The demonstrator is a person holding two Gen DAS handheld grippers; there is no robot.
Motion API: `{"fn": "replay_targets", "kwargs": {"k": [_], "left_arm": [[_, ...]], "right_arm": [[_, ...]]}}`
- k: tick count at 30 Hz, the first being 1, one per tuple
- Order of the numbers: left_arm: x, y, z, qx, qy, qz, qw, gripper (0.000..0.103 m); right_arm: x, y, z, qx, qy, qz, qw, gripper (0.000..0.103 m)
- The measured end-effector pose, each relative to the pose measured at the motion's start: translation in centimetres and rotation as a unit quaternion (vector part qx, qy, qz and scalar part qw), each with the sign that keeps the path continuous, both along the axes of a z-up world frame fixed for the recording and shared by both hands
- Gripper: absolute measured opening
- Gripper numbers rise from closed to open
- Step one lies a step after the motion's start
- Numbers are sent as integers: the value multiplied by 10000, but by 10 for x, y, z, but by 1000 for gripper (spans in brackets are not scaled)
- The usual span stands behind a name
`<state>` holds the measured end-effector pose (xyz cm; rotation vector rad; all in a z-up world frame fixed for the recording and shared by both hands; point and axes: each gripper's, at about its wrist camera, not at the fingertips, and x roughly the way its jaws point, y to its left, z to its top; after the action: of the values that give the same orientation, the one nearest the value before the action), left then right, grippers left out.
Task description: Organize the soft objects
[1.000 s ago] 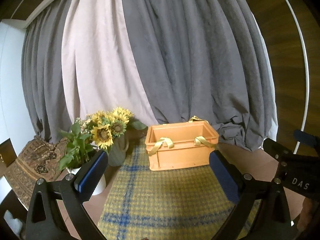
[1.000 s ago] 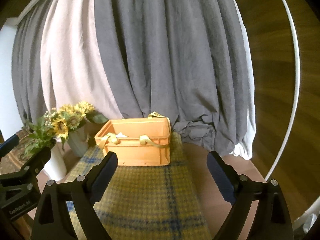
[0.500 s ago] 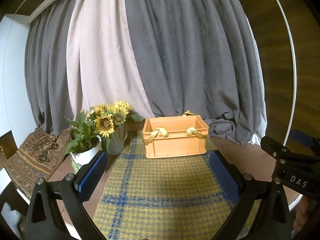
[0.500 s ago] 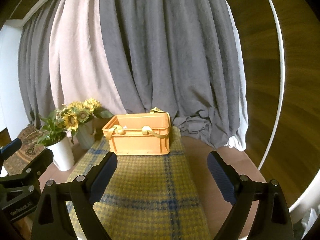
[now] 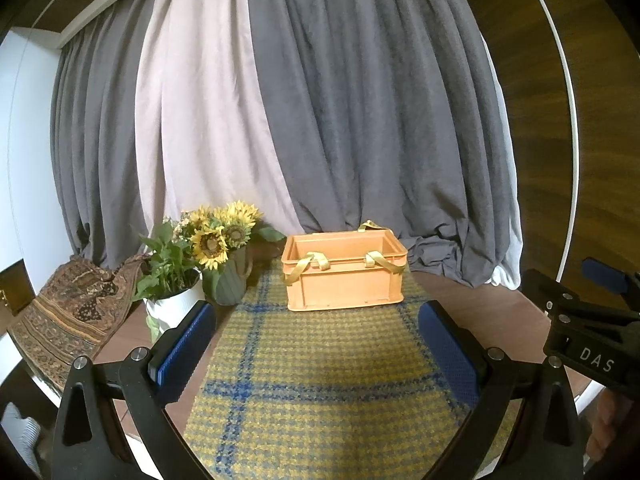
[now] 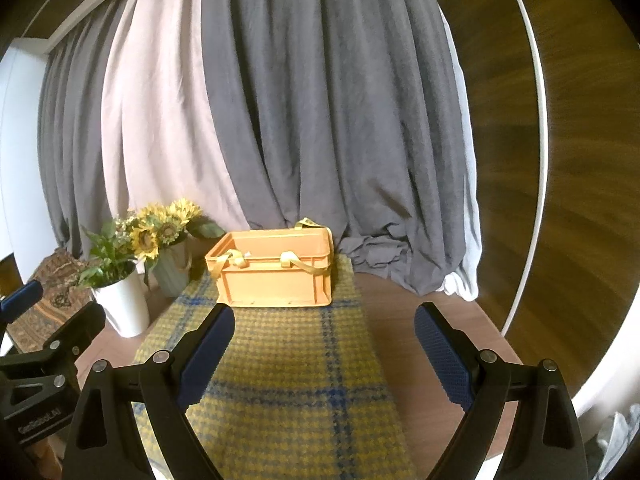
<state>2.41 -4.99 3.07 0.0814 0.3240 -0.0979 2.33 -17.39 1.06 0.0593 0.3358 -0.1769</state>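
An orange plastic crate [image 5: 344,276] stands at the far end of a yellow and blue plaid cloth [image 5: 320,380] on the table; it also shows in the right wrist view [image 6: 276,276]. Yellow fabric straps [image 5: 310,266] hang over its front rim. My left gripper [image 5: 316,344] is open and empty, well short of the crate. My right gripper [image 6: 324,352] is open and empty, held above the cloth [image 6: 280,392]. The crate's inside is mostly hidden.
A white pot with green leaves [image 5: 172,300] and a vase of sunflowers [image 5: 224,240] stand left of the crate. A patterned brown cloth [image 5: 68,304] lies at far left. Grey and pale curtains [image 5: 320,120] hang behind. Bare wooden tabletop [image 6: 404,320] shows on the right.
Both grippers have pulled back and up from the crate, which now looks smaller and farther away. Both stay open and empty.
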Motion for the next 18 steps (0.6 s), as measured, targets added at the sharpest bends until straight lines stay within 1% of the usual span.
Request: {"fn": "replay_targets", "kwargs": {"k": [7, 18], "left_arm": [[-9, -4, 1, -9, -20, -34, 10000, 103], [-12, -7, 4, 22, -82, -21, 10000, 103]], "right_arm": [[-11, -3, 1, 29, -11, -32, 10000, 92], [-17, -5, 0, 33, -14, -48, 10000, 92]]}}
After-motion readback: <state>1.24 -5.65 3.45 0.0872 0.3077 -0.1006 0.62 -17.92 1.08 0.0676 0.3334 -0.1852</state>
